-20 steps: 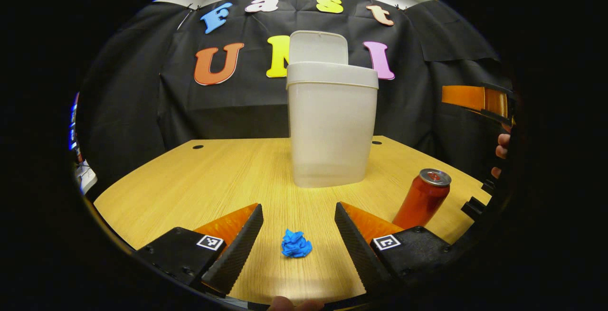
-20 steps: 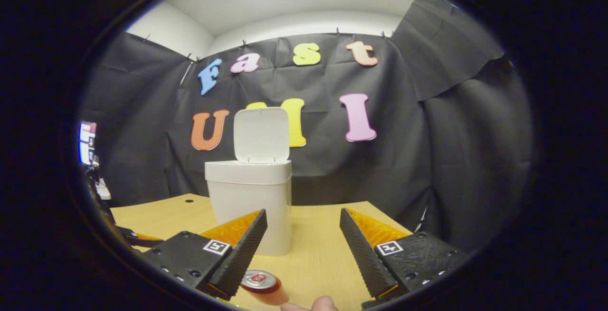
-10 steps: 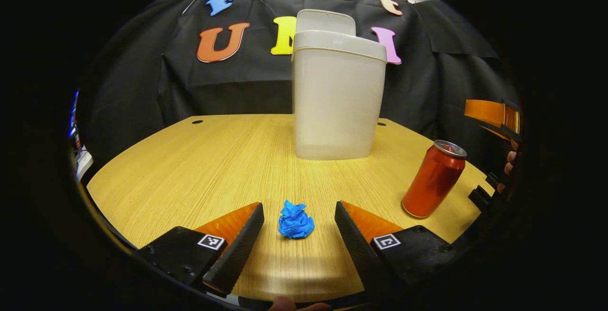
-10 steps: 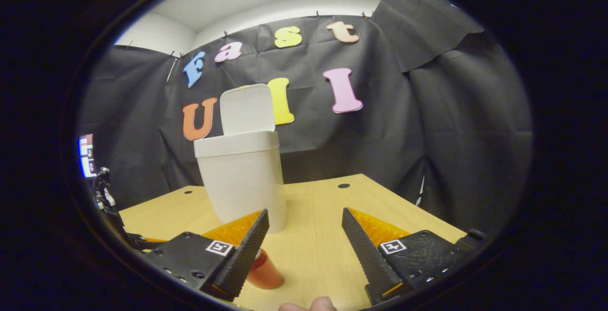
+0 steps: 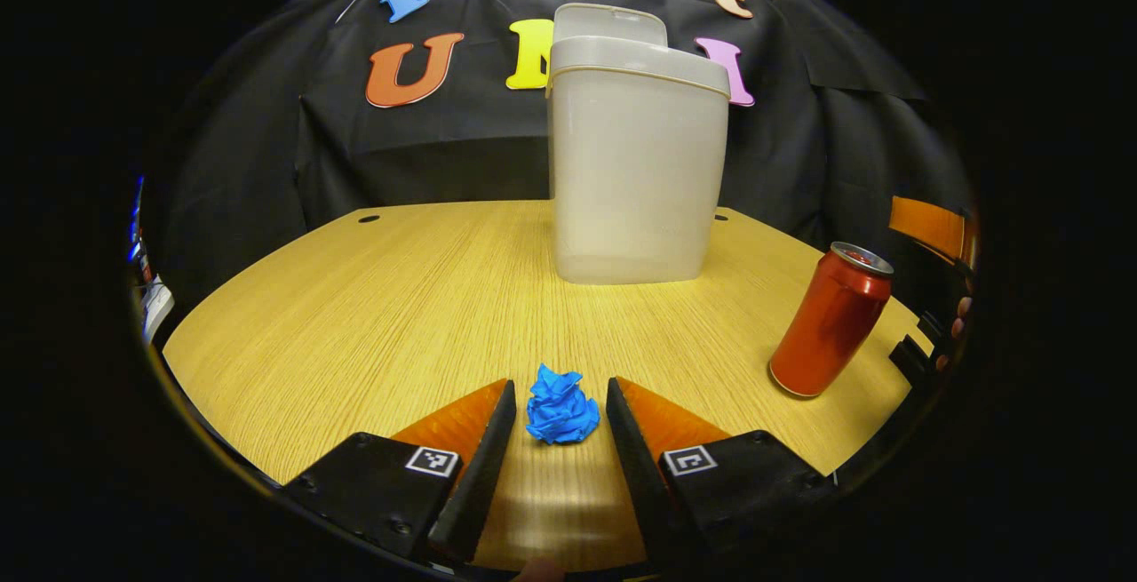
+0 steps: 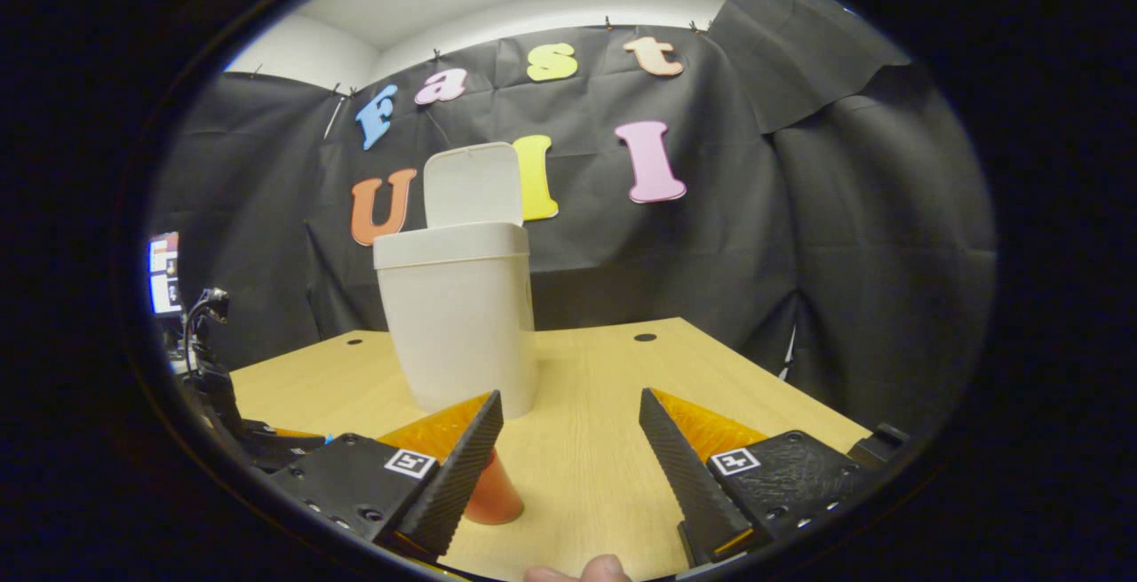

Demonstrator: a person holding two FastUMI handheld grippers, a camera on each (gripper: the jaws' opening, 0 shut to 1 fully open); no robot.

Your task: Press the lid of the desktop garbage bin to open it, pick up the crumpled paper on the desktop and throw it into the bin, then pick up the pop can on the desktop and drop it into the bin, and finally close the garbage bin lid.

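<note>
A crumpled blue paper (image 5: 561,406) lies on the wooden desk (image 5: 355,315) between the fingertips of my left gripper (image 5: 561,384). The fingers stand close on either side of it with thin gaps, so the gripper is still open. A white bin (image 5: 635,164) stands at the desk's middle back, its lid (image 5: 608,22) raised. A red pop can (image 5: 830,320) stands upright to the right. In the right gripper view, my right gripper (image 6: 568,397) hangs open above the desk, holding nothing; the can (image 6: 493,498) shows low behind its left finger, with the bin (image 6: 457,315) and raised lid (image 6: 473,184) beyond.
The other gripper (image 5: 928,227) and a hand's fingers (image 5: 959,329) show at the right edge of the left gripper view. Two cable holes (image 5: 367,219) sit near the desk's back edge. The desk's right edge (image 6: 799,404) drops off near the black cloth.
My left gripper has come down and forward over the blue paper and its fingers have narrowed around it. The right gripper has drifted slightly, still open.
</note>
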